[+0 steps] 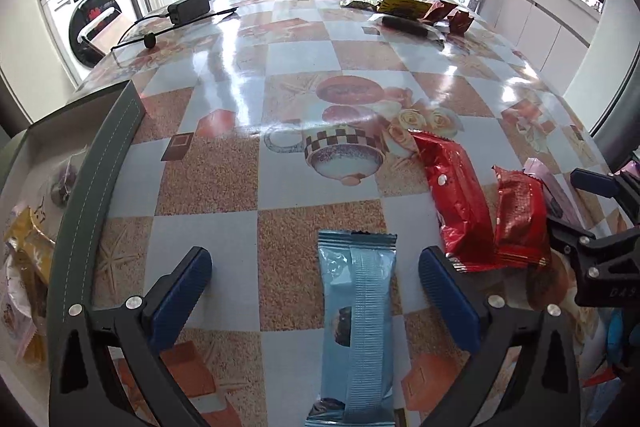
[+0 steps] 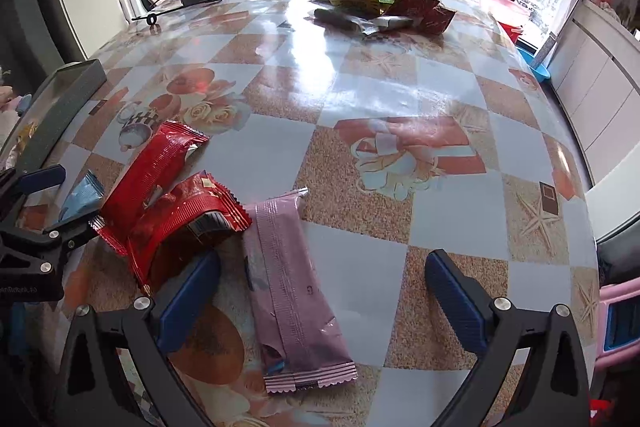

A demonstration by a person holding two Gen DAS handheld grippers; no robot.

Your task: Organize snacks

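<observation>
We're holding the left gripper (image 1: pixel 315 289) wide, straddling the blue snack bar (image 1: pixel 358 323) lying flat on the table (image 1: pixel 280 67), pads not touching it. Right gripper (image 2: pixel 322 293) is also spread wide around the pink bar (image 2: pixel 294 291). Two red packets (image 2: pixel 168 195) are lying between them, grey box (image 1: pixel 102 163) sitting far left.

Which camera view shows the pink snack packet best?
The right wrist view: the pink snack packet lies whole on the table between the open right gripper fingers. The left wrist view shows only its edge behind the red packets.
</observation>
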